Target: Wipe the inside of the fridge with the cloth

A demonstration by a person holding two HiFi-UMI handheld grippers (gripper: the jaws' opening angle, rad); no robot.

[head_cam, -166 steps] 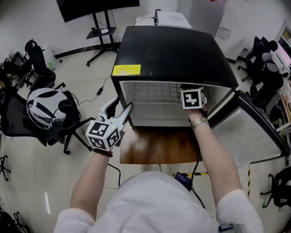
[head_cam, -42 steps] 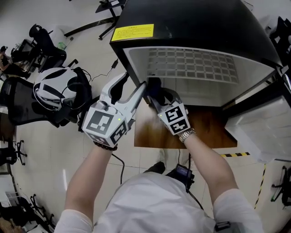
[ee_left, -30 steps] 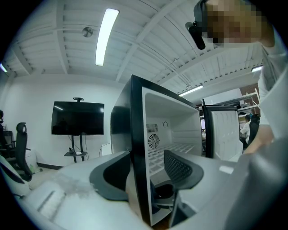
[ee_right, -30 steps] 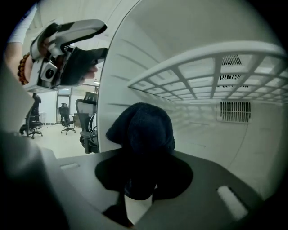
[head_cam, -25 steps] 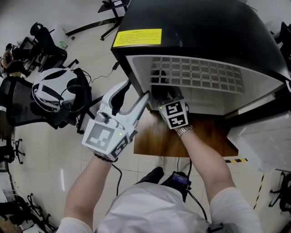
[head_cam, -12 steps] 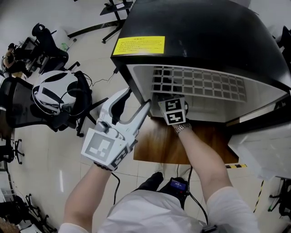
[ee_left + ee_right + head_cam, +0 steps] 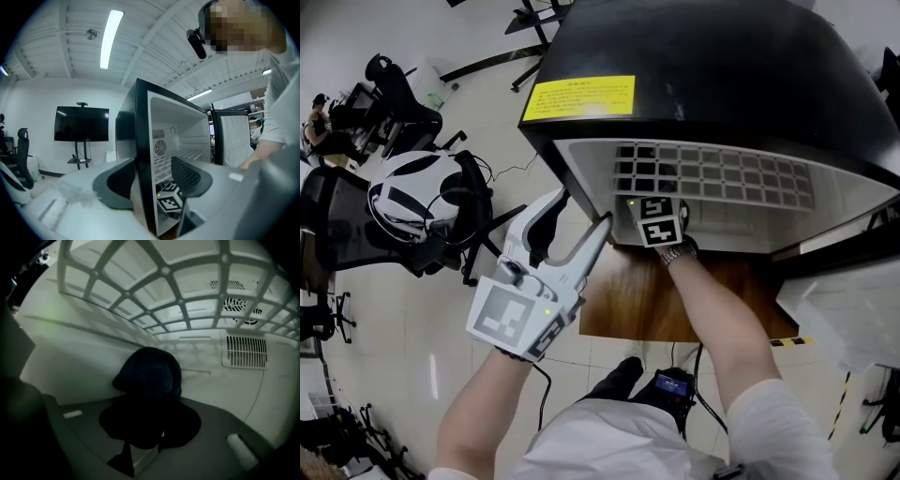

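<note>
While the right tongs pinched the bunched dark cloth inside the fridge, it jutted straight ahead toward the back wall; the left tongs hung spread outside, farther off.

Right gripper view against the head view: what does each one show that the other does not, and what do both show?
Only the right gripper view shows the dark cloth clamped in the right gripper, and the vent grille on the back wall. Only the head view shows the yellow label on top of the fridge, the left gripper with jaws open astride the fridge's left wall, and the wooden surface below. Both show the wire shelf.
</note>
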